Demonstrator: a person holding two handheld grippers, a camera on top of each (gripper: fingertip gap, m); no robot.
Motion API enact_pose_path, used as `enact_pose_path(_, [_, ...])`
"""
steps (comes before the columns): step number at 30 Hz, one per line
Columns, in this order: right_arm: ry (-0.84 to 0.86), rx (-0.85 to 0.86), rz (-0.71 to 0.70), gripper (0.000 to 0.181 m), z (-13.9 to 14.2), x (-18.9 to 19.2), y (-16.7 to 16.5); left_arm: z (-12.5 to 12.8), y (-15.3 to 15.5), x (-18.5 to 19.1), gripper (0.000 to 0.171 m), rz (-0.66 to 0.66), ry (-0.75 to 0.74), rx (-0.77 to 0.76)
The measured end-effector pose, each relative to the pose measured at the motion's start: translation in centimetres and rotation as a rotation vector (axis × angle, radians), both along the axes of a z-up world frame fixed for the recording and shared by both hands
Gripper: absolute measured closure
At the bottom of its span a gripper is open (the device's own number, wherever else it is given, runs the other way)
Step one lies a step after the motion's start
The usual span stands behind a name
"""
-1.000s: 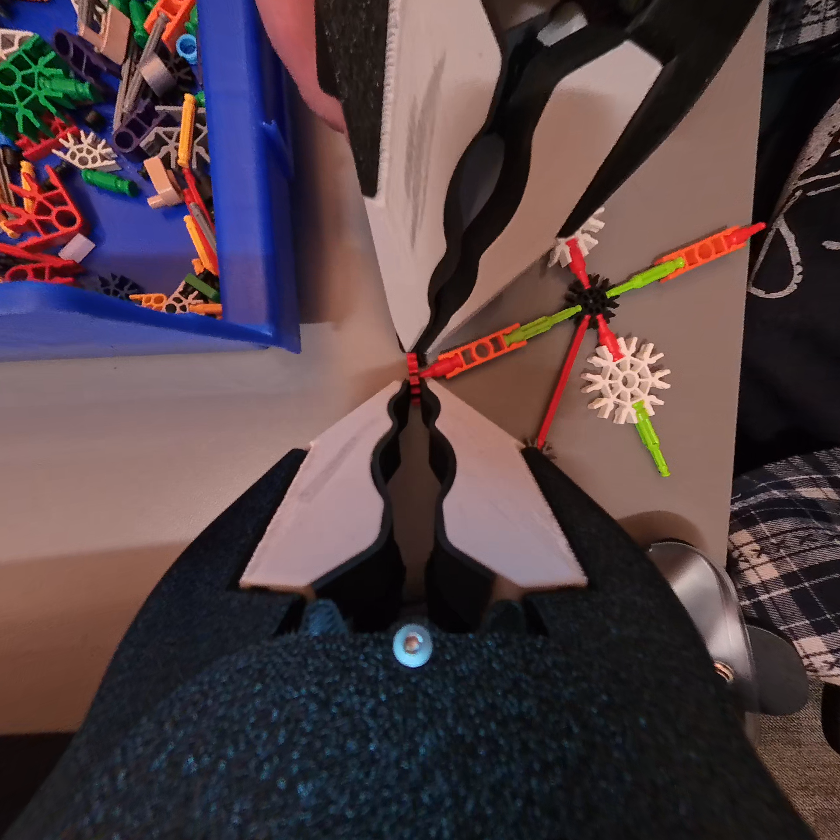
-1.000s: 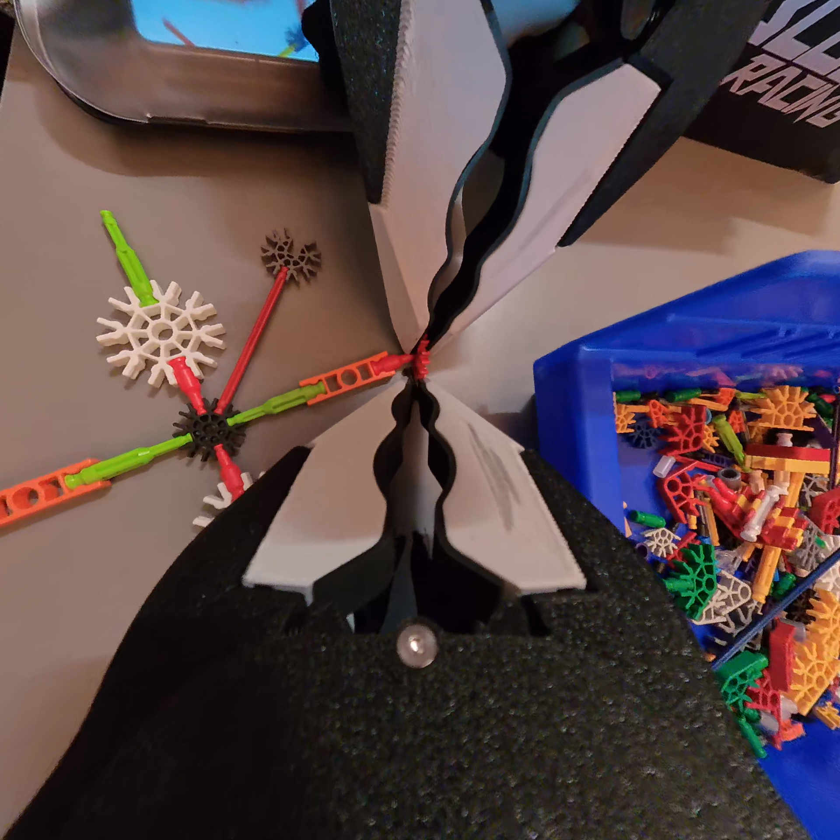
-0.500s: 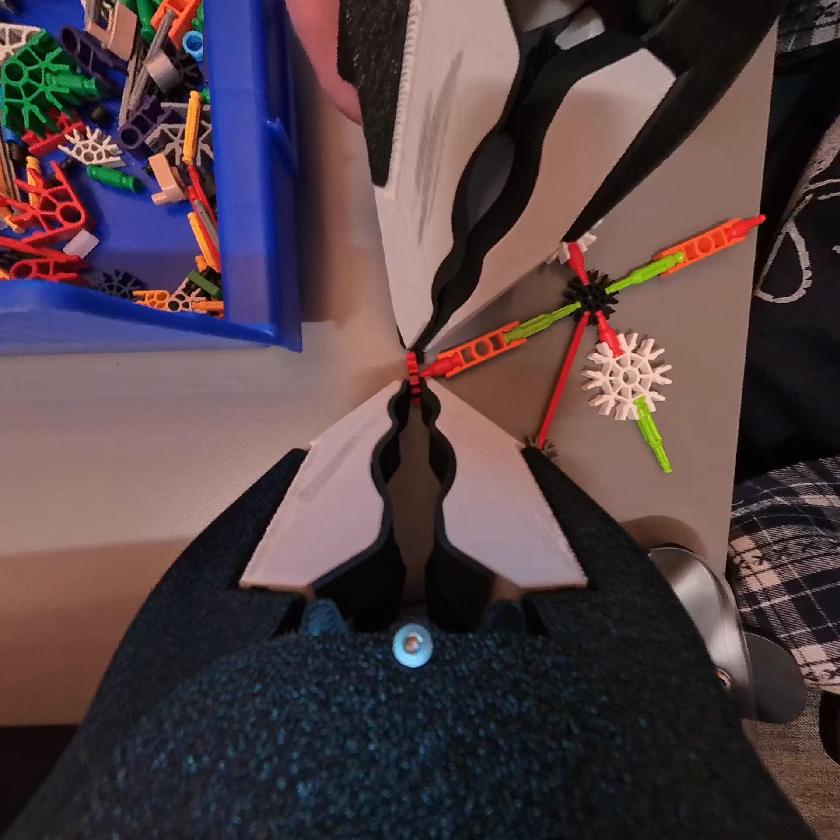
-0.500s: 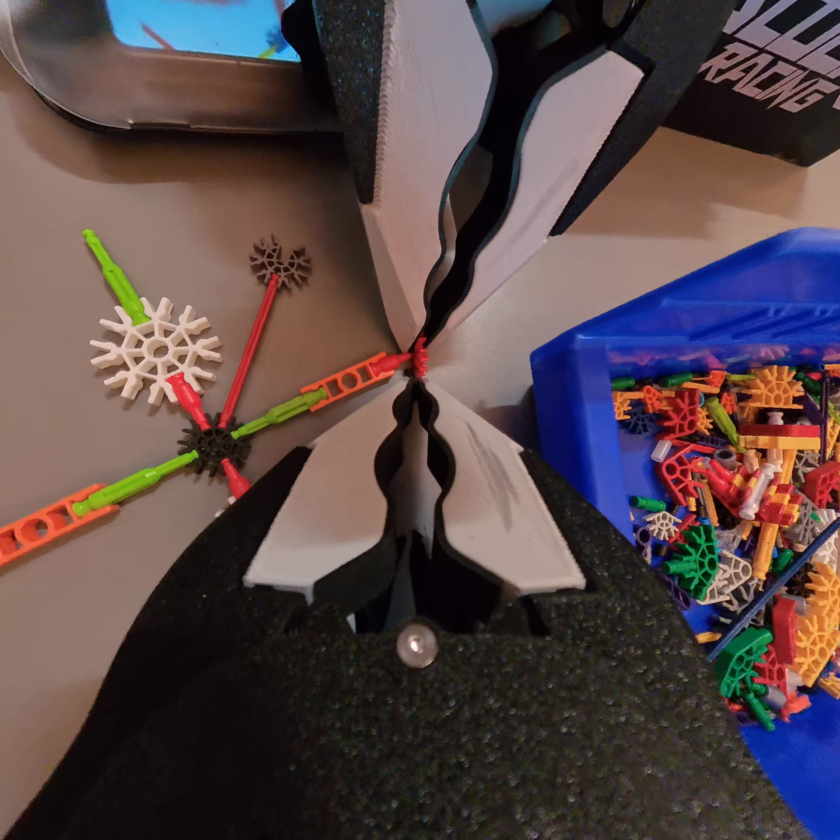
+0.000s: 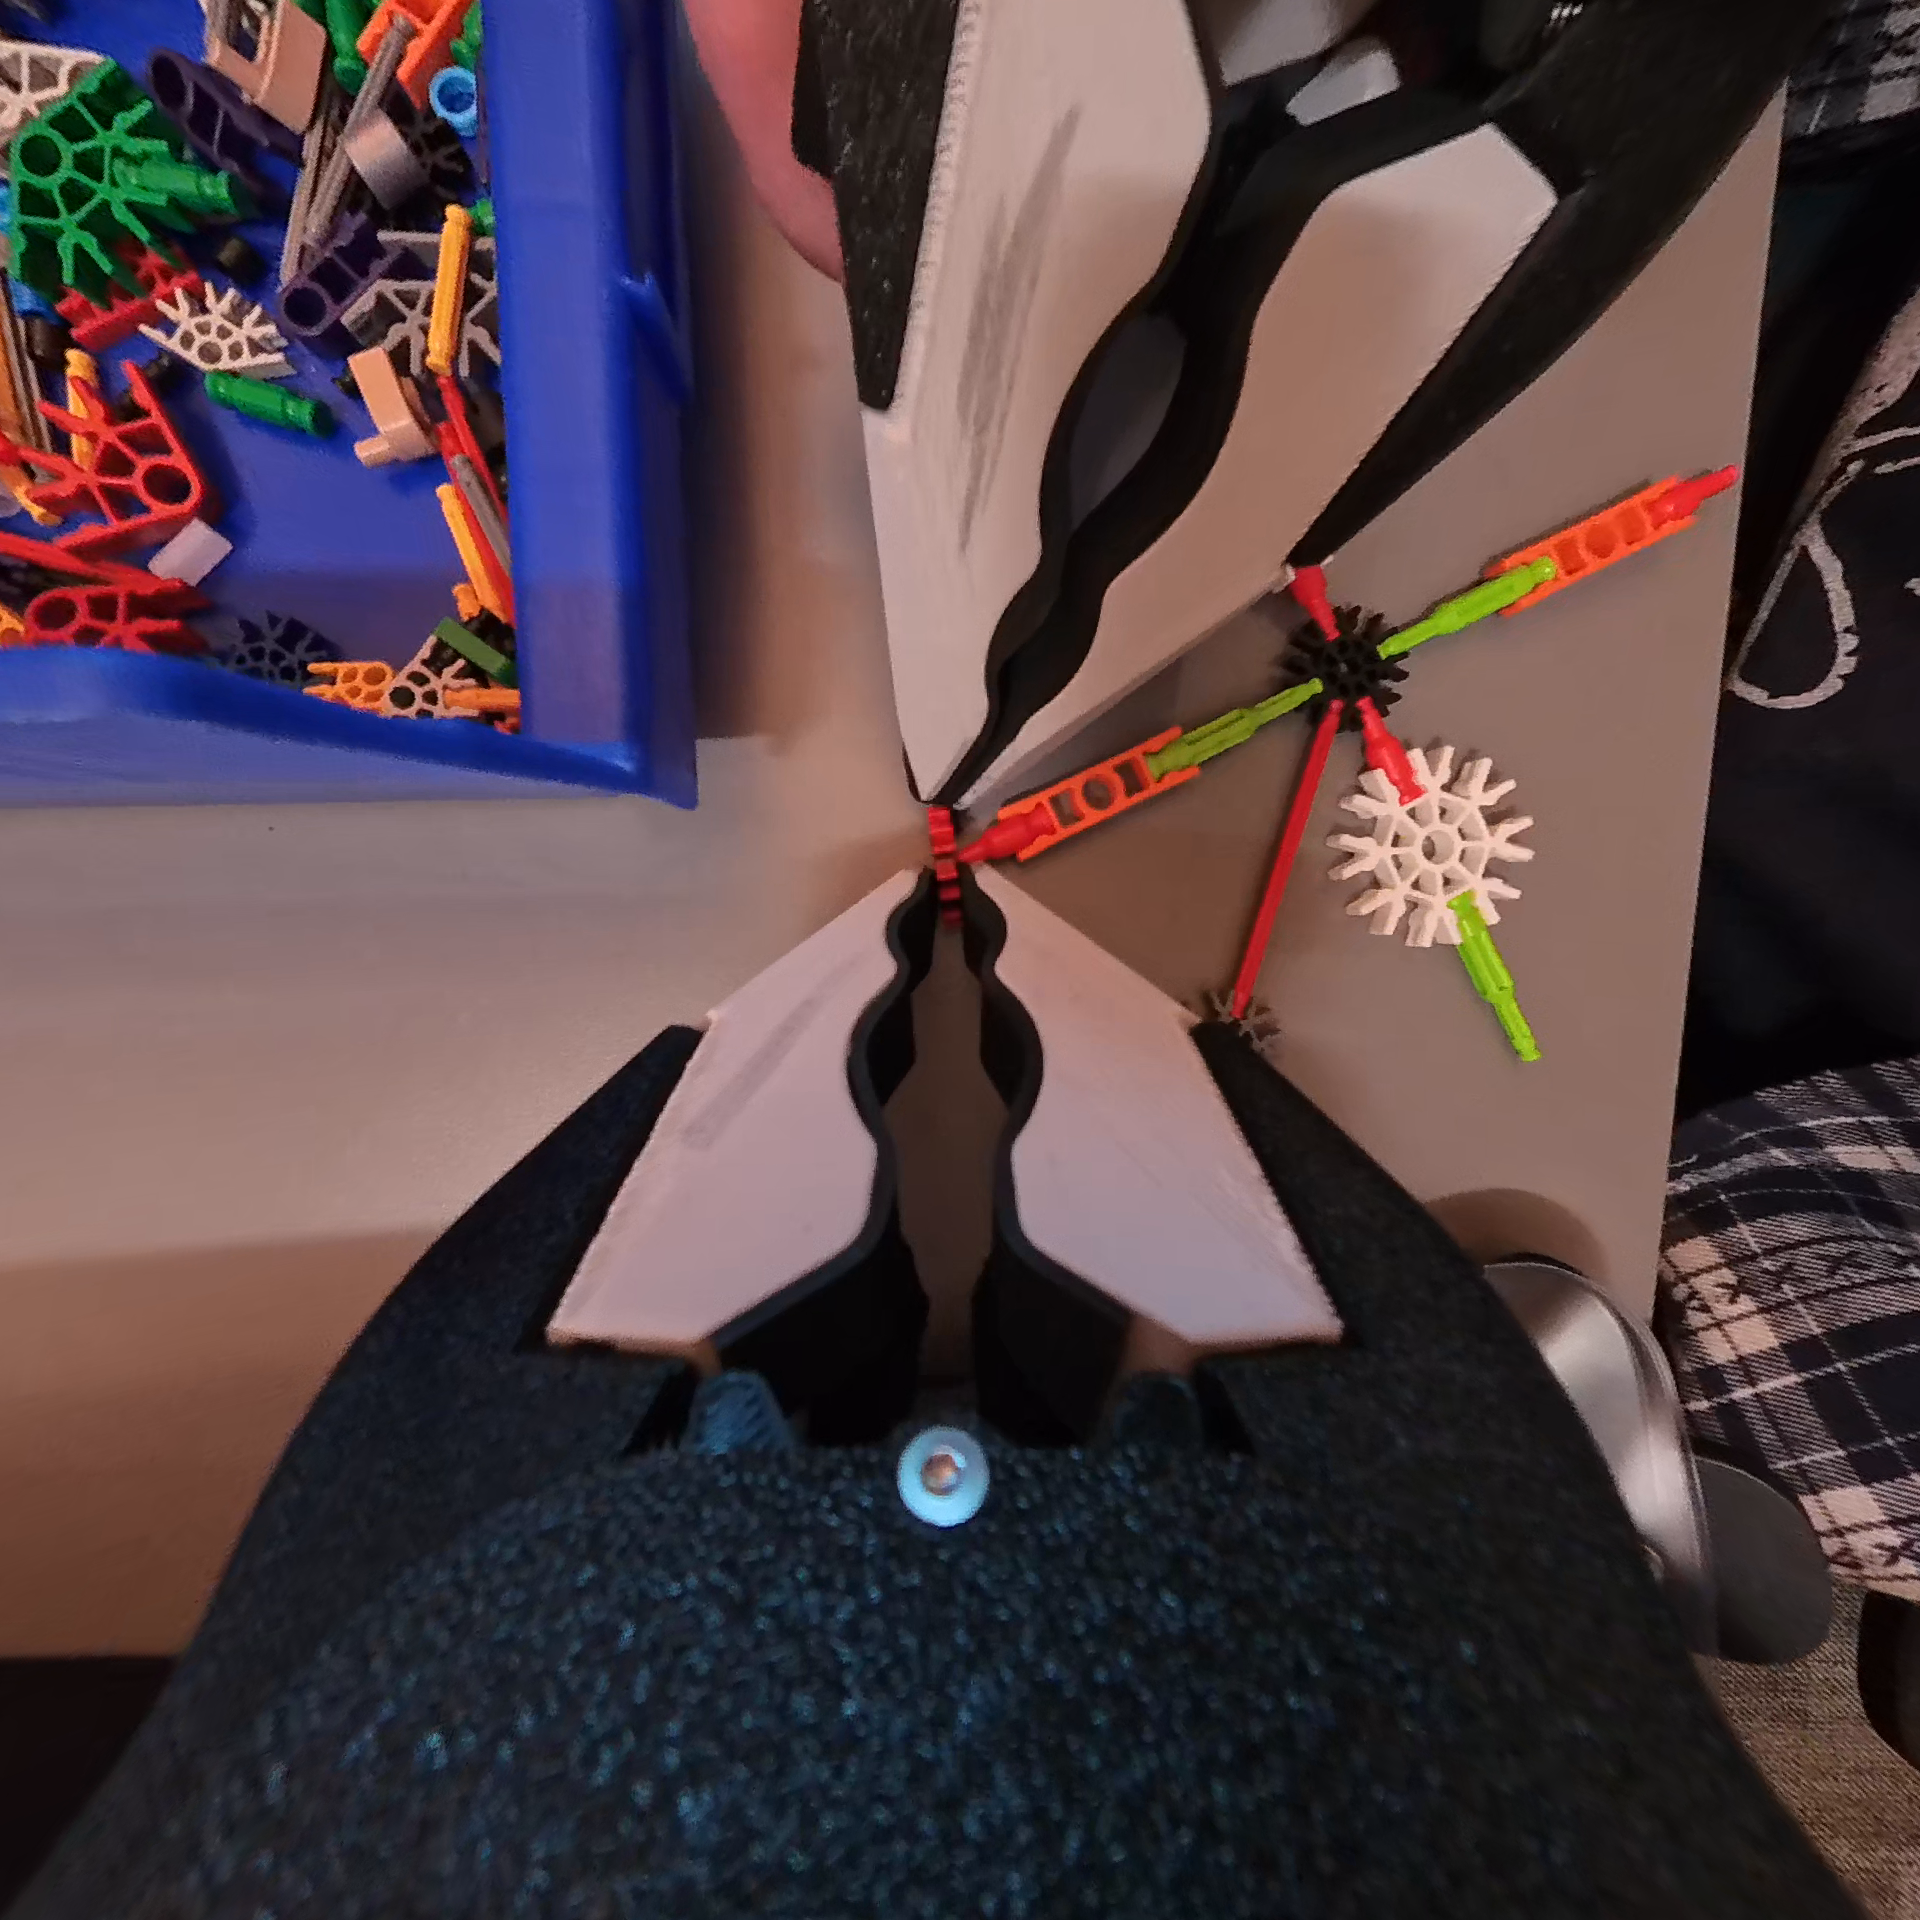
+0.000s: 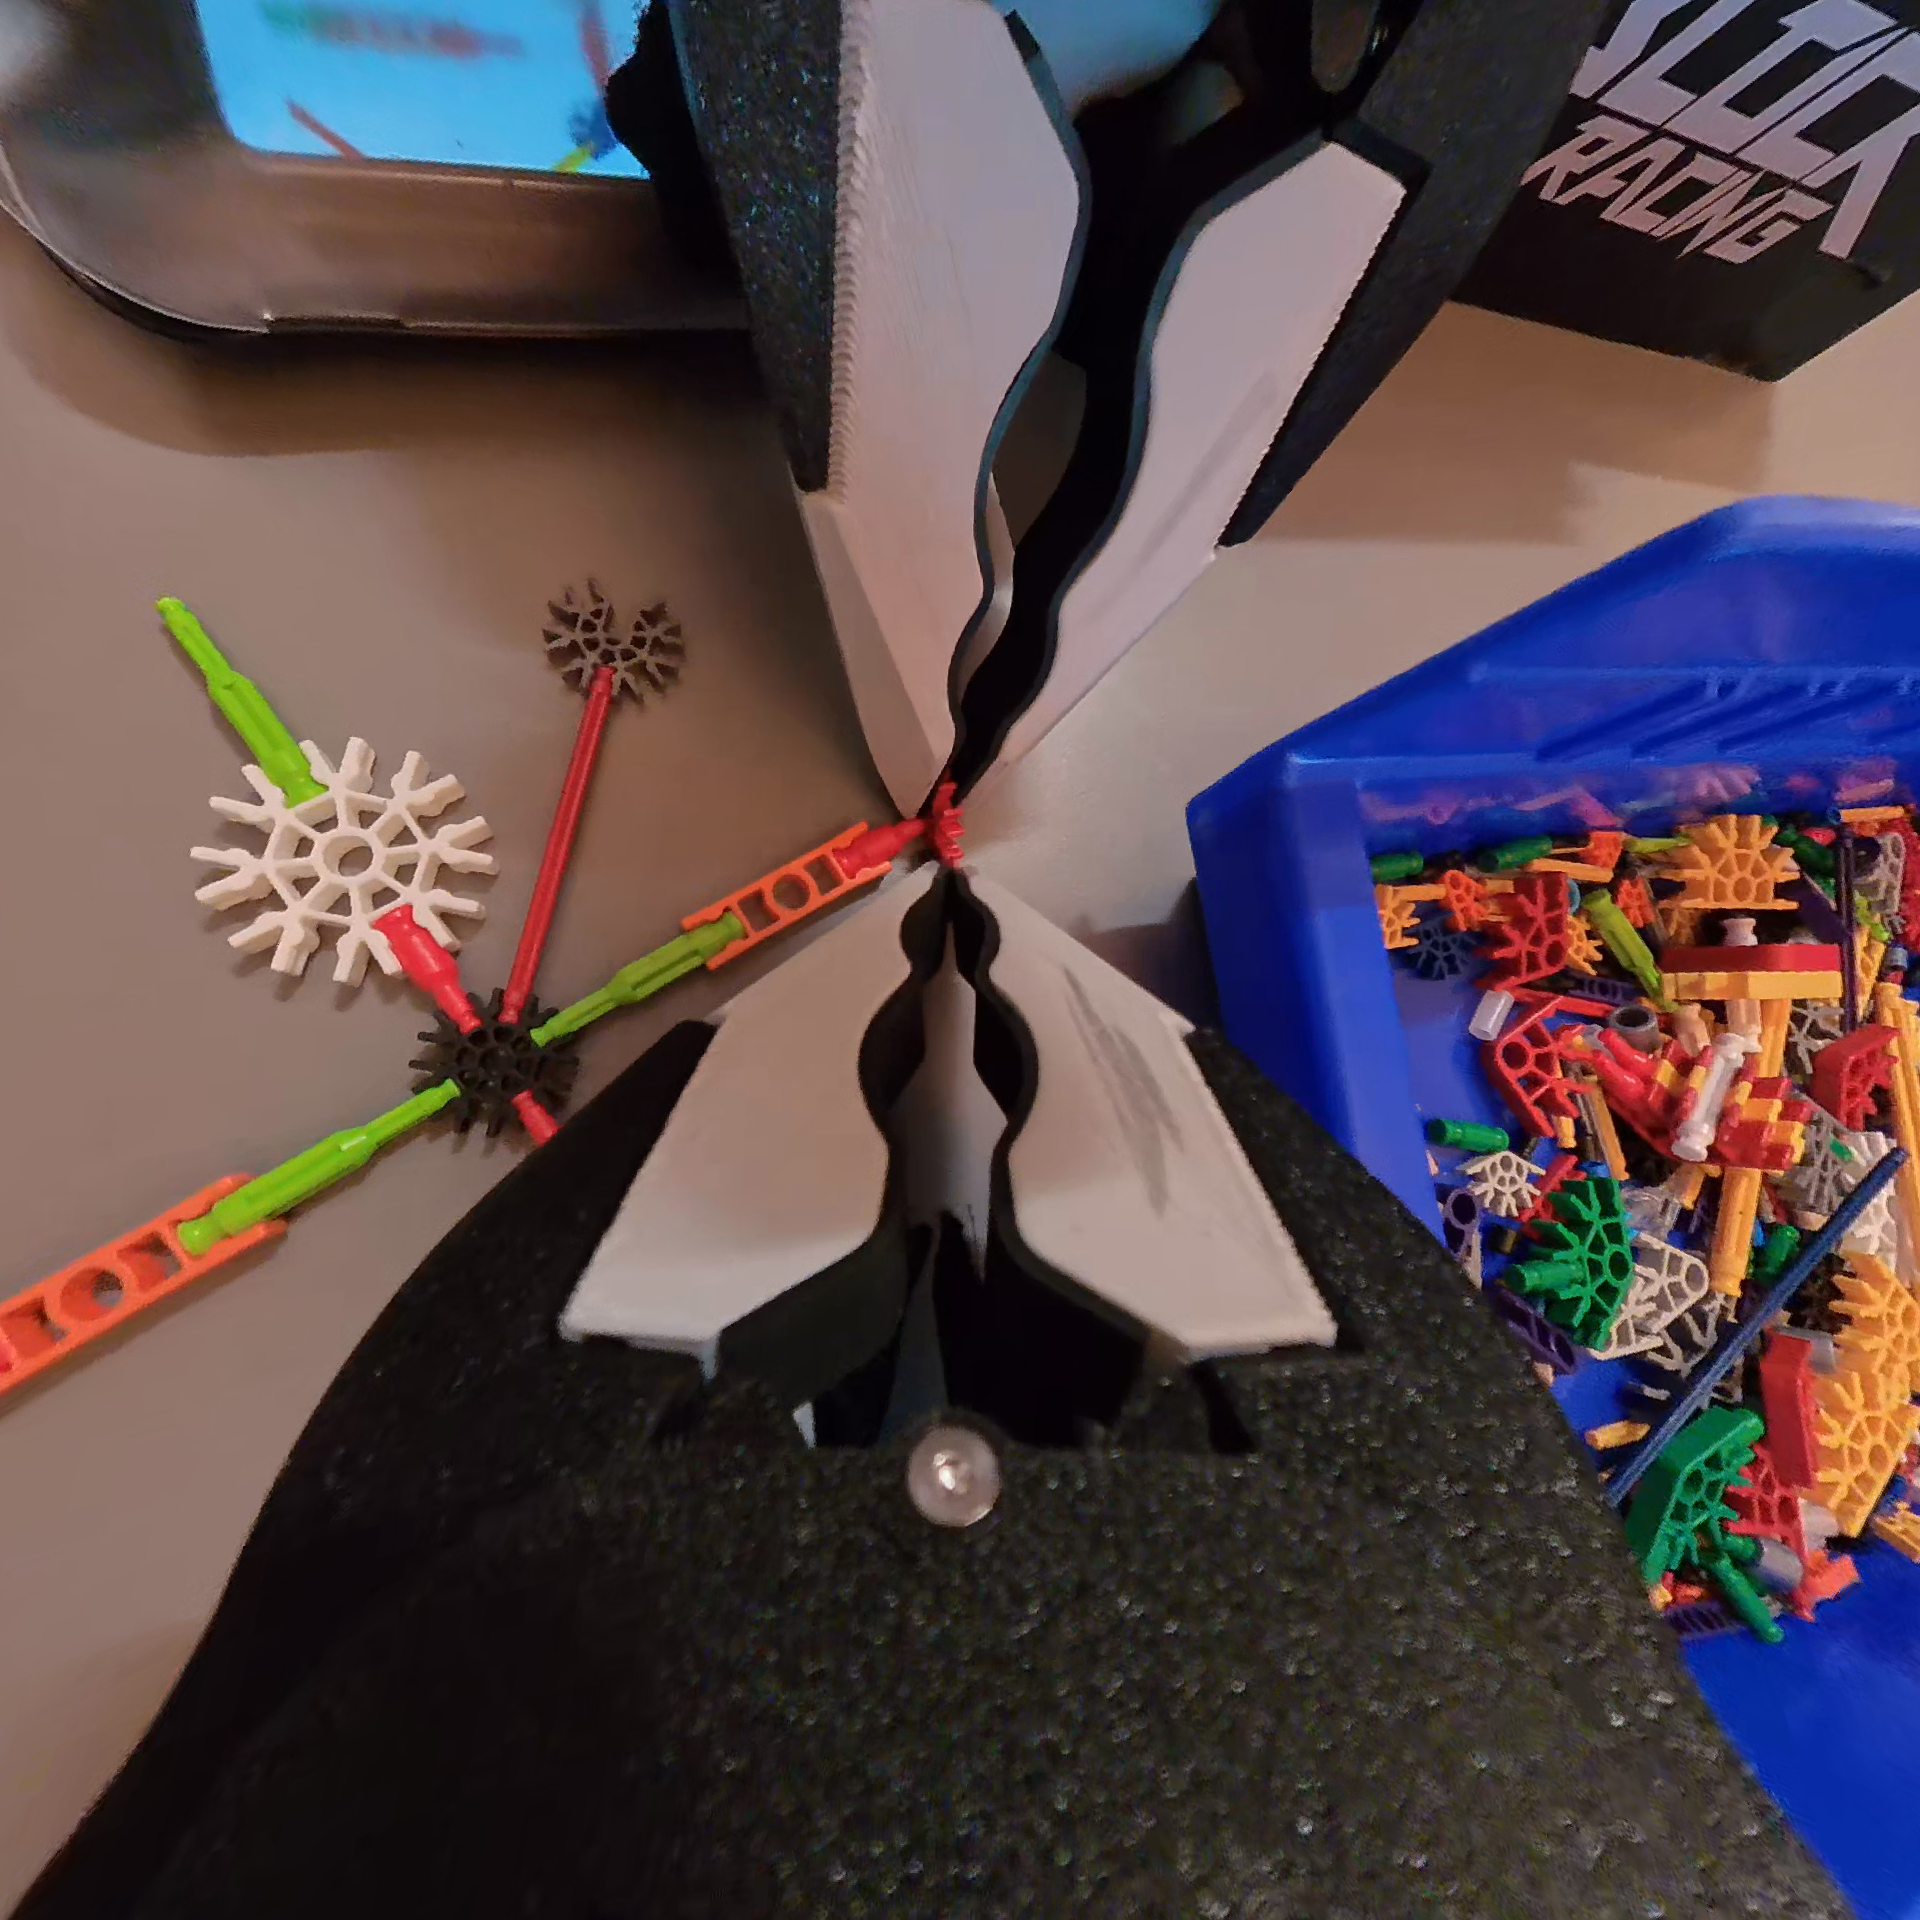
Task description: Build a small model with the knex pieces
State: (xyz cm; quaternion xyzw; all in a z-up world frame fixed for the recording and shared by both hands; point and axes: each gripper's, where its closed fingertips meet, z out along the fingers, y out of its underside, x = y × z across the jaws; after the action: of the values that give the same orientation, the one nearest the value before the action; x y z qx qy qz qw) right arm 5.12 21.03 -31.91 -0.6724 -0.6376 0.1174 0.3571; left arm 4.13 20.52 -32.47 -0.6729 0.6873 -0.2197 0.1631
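Observation:
A flat toy build lies on the grey table: a black hub (image 5: 1345, 660) with green rods, orange connectors (image 5: 1101, 800), a white snowflake connector (image 5: 1429, 847) and a long red rod. It also shows in the right wrist view (image 6: 494, 1060). A small red toothed connector (image 5: 942, 847) sits on the short red rod at the near orange connector's end. My left gripper (image 5: 943, 899) is shut on that red connector. My right gripper (image 6: 948, 883) is shut, tip to tip with the left. Its tips are at the connector's (image 6: 945, 826) other edge; a grip there cannot be told.
A blue bin (image 5: 592, 416) of mixed toy pieces stands beside the grippers, also in the right wrist view (image 6: 1299, 935). A metal-edged screen (image 6: 364, 239) and a black box (image 6: 1714, 208) stand at the back. The table edge and a person's plaid clothing (image 5: 1787, 1299) are at the right. Left and right tips are no more than a few centimetres apart.
Both grippers stay shut and tip to tip at the red connector. The right gripper has shifted slightly and now hides the second white connector beyond the black hub. The build has barely moved.

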Motion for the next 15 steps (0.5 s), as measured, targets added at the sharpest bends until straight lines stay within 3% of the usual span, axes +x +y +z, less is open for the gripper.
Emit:
enact_pose_path(9, [-0.001,0.007,0.002,0.181,0.0,0.22,0.11,0.0,-0.08,0.14,0.168,-0.001,-0.003,-0.01])
enact_pose_path(15, [-0.028,-0.023,0.044,0.169,0.05,0.59,-0.43,0.0,-0.09,0.15,0.168,-0.001,0.0,-0.012])
